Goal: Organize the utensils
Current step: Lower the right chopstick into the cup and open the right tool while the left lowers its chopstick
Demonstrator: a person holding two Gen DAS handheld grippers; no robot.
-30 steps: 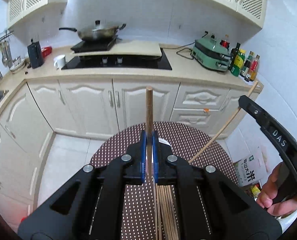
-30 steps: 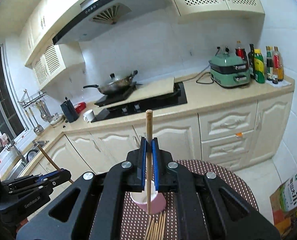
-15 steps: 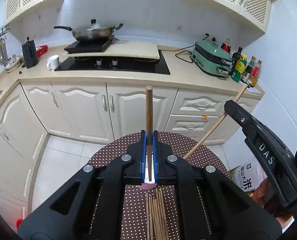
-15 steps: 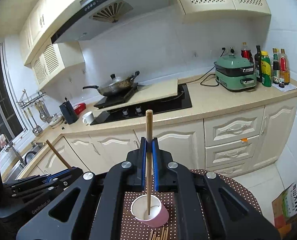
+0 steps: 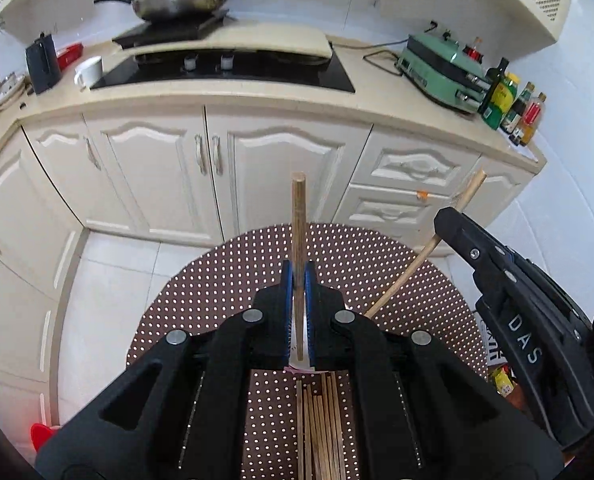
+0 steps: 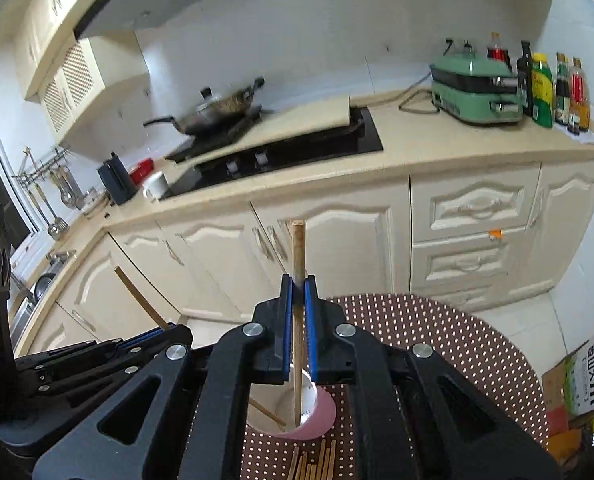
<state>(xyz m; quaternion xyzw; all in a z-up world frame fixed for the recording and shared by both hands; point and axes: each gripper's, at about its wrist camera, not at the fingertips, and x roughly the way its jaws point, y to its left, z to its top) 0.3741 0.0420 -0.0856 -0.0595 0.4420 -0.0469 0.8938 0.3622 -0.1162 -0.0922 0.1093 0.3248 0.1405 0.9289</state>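
Right gripper [image 6: 297,320], fingers clamped on one wooden chopstick [image 6: 297,248], had come down so its tip entered the pink round cup [image 6: 317,416]: insertion nearly complete. Left gripper [image 5: 297,312] likewise gripped one chopstick [image 5: 298,216], also in cup. Loose chopsticks [image 5: 321,420] on dotted brown counter [image 5: 217,280]: roughly nine, near edge.

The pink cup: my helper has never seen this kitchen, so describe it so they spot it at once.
Find the round brown table with white dots in front of the cream cabinets. The pink cup stands on it, just beyond the loose chopsticks lying flat. It is the only container there: pink outside, white inside, with chopsticks reaching into it.
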